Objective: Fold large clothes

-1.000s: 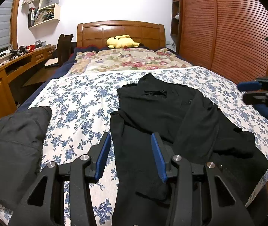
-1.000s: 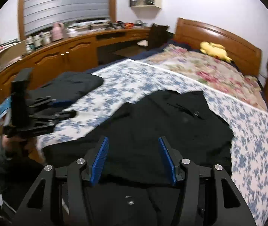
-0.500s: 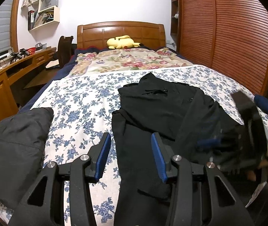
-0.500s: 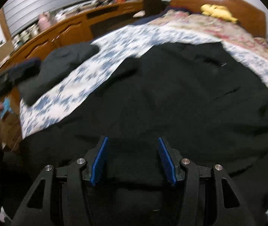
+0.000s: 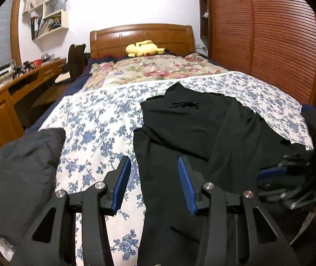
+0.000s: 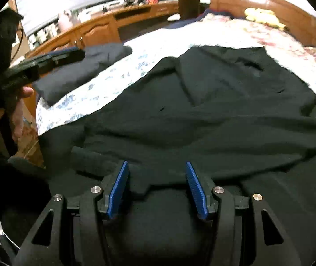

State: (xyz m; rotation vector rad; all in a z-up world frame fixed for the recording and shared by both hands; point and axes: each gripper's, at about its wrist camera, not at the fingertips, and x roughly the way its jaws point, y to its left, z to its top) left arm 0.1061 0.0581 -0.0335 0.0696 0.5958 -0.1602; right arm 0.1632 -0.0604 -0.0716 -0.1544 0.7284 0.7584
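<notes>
While folded dark clothing (image 5: 22, 173) lies beside, black garment (image 5: 202, 133) covers bedspread (image 5: 95, 124).

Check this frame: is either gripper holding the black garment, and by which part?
Nothing is held. The left gripper and the right gripper are both open over the black garment, with no cloth pinched between the pads.

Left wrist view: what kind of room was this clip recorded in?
A home bedroom, most likely. A bed with a wooden headboard and a yellow plush toy fills the view, with a slatted wardrobe on one side and a built-in desk on the other.
</notes>
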